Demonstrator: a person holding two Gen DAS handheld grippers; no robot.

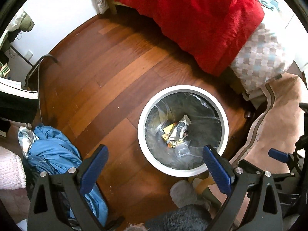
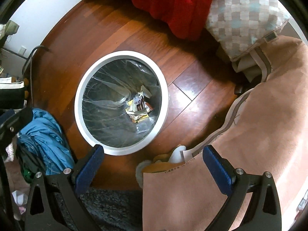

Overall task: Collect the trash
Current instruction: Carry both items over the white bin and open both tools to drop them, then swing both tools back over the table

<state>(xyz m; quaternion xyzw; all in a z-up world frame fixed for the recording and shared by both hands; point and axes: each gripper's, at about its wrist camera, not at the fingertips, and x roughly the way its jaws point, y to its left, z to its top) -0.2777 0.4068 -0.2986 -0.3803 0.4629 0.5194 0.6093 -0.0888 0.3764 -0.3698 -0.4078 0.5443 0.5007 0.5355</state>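
Wooden floor (image 1: 107,73) in a pretty cluttered bedroom, with a bed at the far side covered by a red blanket (image 1: 202,19) and a checkered pillow (image 1: 263,61) hanging off the corner. Sitting on the floor is a round white trash bin (image 1: 142,134) lined with a clear plastic bag, and down at the bottom there's a little pile of crumpled wrappers (image 1: 176,132), yellow and silver foil stuff mostly. Blue jacket (image 1: 55,152) is heaped on the floor to the left of the bin, pinkish cloth (image 2: 259,134) spreads over the right side, and a dark fuzzy rug (image 2: 111,211) lies at the near edge.

Both tools hang above the floor looking down. Left gripper (image 1: 155,154) has its blue-padded fingers spread wide with nothing between them, near rim of the bin just off its right finger. Right gripper (image 2: 154,154) is spread wide too, holding nothing, with the bin off to its left and its left finger tip right at the bin's near rim in that view
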